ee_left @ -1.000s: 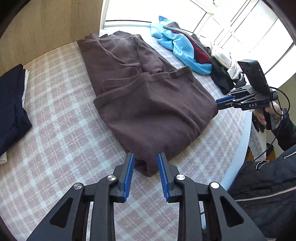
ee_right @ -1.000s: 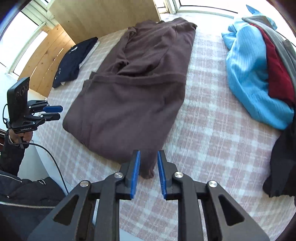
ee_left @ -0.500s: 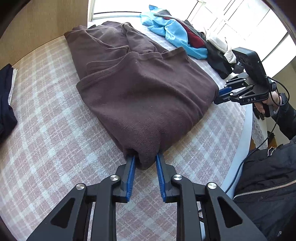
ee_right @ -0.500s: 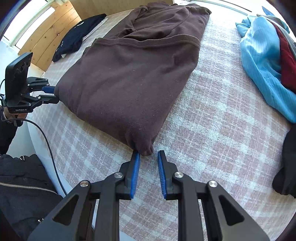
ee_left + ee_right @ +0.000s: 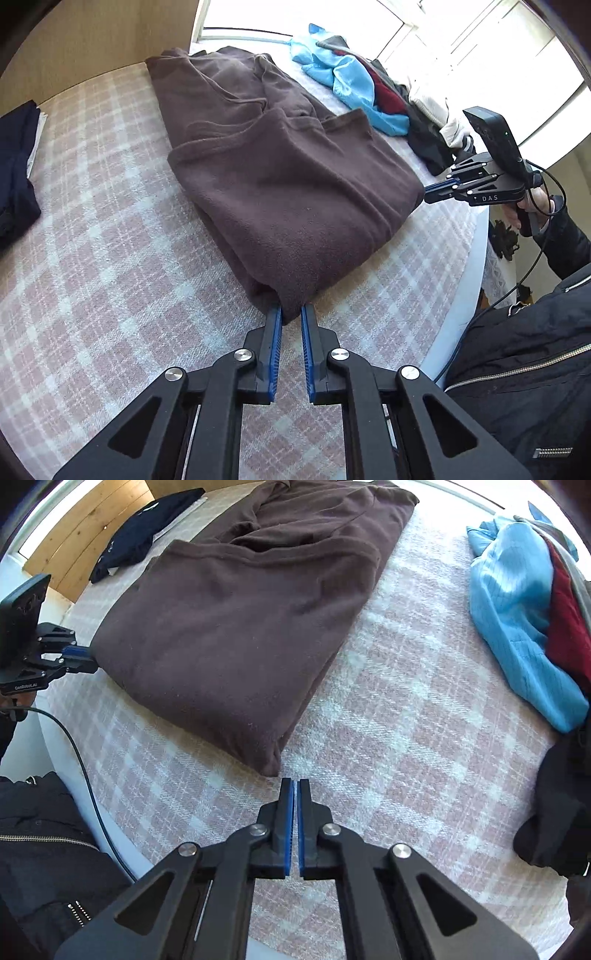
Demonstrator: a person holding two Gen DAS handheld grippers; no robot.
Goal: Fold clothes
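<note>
The left gripper (image 5: 291, 320) is clamped on the near corner of the brown garment (image 5: 291, 184) lying half-folded on the checked bed (image 5: 110, 258), while the right gripper (image 5: 295, 790) is closed on nothing just short of the other corner, with more clothes (image 5: 524, 620) heaped beyond.

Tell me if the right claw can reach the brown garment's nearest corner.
Probably yes: the brown garment's corner lies just ahead of the right claw, nothing between, but its jaws are shut and must open first.
</note>
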